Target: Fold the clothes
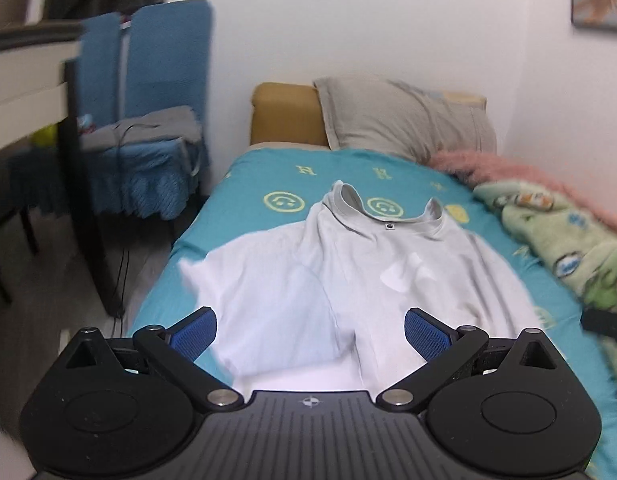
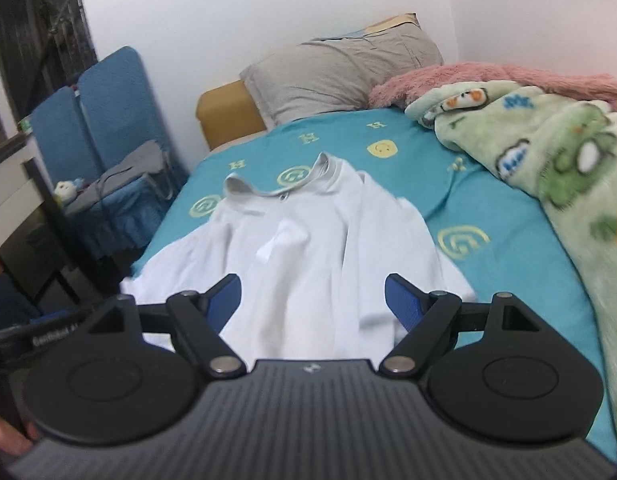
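Observation:
A white T-shirt [image 1: 348, 280] with a grey collar lies spread, wrinkled, on the teal bed sheet [image 1: 248, 184], collar toward the pillow. It also shows in the right wrist view [image 2: 308, 248]. My left gripper [image 1: 310, 332] is open and empty, hovering over the shirt's lower part. My right gripper [image 2: 312, 300] is open and empty above the shirt's hem. The left gripper's body shows at the left edge of the right wrist view [image 2: 48, 336].
A grey pillow [image 1: 404, 120] and mustard headboard [image 1: 284, 112] stand at the bed's far end. A green cartoon blanket [image 2: 548, 160] and pink fleece [image 2: 488, 76] pile along the right side. Blue-covered chairs [image 1: 148, 120] and a desk [image 1: 28, 80] stand left of the bed.

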`<action>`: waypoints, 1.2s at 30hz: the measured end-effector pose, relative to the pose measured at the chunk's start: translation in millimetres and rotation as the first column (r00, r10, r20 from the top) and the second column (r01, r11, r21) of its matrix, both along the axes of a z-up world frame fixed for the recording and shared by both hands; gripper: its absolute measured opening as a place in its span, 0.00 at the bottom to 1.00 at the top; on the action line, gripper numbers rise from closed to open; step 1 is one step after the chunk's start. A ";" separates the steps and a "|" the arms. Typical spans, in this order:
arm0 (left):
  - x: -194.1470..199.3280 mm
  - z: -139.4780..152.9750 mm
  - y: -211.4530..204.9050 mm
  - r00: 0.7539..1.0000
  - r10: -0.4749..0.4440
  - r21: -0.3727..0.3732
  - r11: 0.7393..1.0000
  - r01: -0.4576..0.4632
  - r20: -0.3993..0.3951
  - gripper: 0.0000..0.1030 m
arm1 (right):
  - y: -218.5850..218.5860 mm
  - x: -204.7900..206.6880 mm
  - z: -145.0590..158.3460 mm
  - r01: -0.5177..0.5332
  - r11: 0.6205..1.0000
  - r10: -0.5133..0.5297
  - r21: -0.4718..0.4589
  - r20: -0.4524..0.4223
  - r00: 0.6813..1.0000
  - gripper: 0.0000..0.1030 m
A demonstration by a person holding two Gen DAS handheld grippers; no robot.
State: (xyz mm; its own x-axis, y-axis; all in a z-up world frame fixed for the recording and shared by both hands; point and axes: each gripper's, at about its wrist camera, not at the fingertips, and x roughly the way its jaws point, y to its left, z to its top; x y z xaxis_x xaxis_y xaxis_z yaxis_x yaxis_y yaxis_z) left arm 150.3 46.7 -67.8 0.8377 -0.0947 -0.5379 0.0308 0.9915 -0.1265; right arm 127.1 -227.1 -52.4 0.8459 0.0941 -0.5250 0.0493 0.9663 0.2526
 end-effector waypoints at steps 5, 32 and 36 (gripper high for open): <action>-47.9 -2.6 23.8 1.000 0.018 -0.023 1.000 -0.018 0.012 0.98 | 13.0 -48.6 -5.2 -0.016 0.999 0.018 -0.036 0.049 0.999 0.78; 35.6 -59.7 103.0 0.958 0.214 -0.324 0.907 -0.268 -0.192 0.90 | -12.5 -31.0 -43.7 0.158 0.983 -0.158 0.092 -0.008 0.987 0.78; 62.1 -72.6 123.7 0.947 0.235 -0.399 0.864 -0.307 -0.218 0.86 | -23.5 -20.5 -53.2 0.212 0.969 -0.211 0.122 -0.021 0.977 0.78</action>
